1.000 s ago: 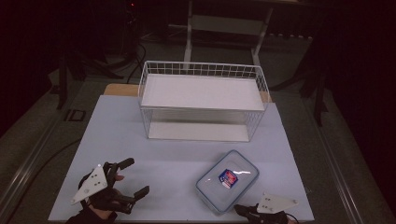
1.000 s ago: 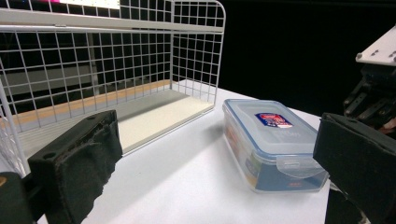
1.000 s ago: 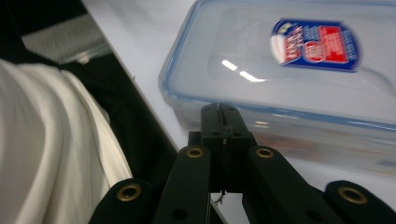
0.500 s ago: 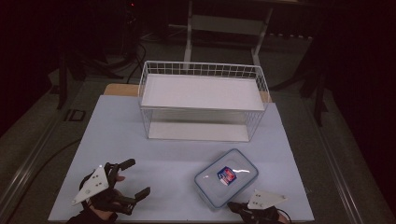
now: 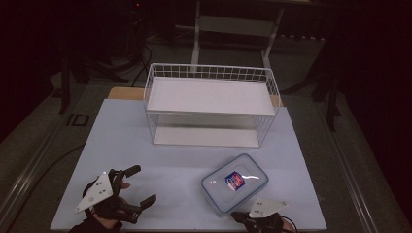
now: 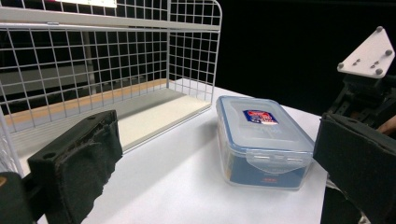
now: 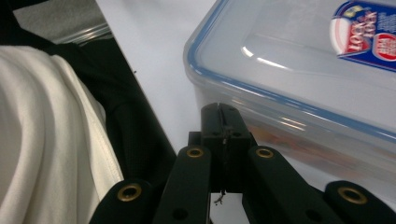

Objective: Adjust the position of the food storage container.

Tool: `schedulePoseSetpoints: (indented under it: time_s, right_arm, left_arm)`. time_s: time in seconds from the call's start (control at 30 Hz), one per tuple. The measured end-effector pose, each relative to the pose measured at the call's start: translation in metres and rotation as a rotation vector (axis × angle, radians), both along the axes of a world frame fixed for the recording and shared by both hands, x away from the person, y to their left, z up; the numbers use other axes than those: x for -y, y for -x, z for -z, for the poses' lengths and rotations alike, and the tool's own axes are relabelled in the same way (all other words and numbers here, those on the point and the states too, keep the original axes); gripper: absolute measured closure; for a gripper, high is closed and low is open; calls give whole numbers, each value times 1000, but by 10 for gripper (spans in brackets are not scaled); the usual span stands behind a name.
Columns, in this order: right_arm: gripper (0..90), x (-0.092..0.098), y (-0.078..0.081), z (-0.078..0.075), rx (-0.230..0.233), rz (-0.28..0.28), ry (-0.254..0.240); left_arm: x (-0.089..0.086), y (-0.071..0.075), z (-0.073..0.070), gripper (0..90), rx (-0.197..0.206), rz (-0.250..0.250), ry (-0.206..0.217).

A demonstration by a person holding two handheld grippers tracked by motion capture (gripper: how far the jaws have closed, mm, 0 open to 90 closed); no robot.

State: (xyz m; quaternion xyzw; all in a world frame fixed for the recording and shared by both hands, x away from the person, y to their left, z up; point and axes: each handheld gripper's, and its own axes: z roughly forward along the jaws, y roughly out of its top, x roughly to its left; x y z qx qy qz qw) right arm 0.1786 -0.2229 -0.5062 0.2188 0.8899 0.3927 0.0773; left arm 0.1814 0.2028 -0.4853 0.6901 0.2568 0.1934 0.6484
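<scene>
Right gripper [image 5: 239, 217] sits at the table's near edge toward the right corner, jaws pressed together with nothing between them; in the right gripper view the closed tips [image 7: 219, 122] sit just beside the near wall of the clear rectangular plastic food box with a blue-rimmed snap lid and a red-and-blue sticker [image 7: 299, 70], can't tell if touching. Grey three-cornered plate [image 5: 266, 207] rides on top of it. Left gripper [image 5: 142, 184] is near the table's near-left corner, jaws spread wide, nothing between them, pointing toward the box from well apart. Left gripper view looks along the black padded jaws straight at the box [image 6: 261, 140], one lid latch facing the camera. High view: the box [image 5: 235, 182] lies flat, lid on, on the pale blue-white table top [image 5: 121, 141], right of centre and close to the near edge, turned at an angle to it. White wire-mesh basket with a white floor panel [image 5: 211, 109] stands at the far edge, centred, well apart from the box.
</scene>
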Motion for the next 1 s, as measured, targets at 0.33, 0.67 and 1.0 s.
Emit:
schedulePoseSetpoints:
  time_s: [0.33,0.67,1.0]
  right_arm:
    - [900,-21,-14,2,2,-30,10]
    - [900,-38,-24,4,10,-58,17]
    - [900,-21,-24,3,12,-1,12]
  left_arm:
    - [0,-1,0,9,-2,1,1]
    - [-1,0,0,9,0,0,6]
    - [0,0,0,9,-1,4,-1]
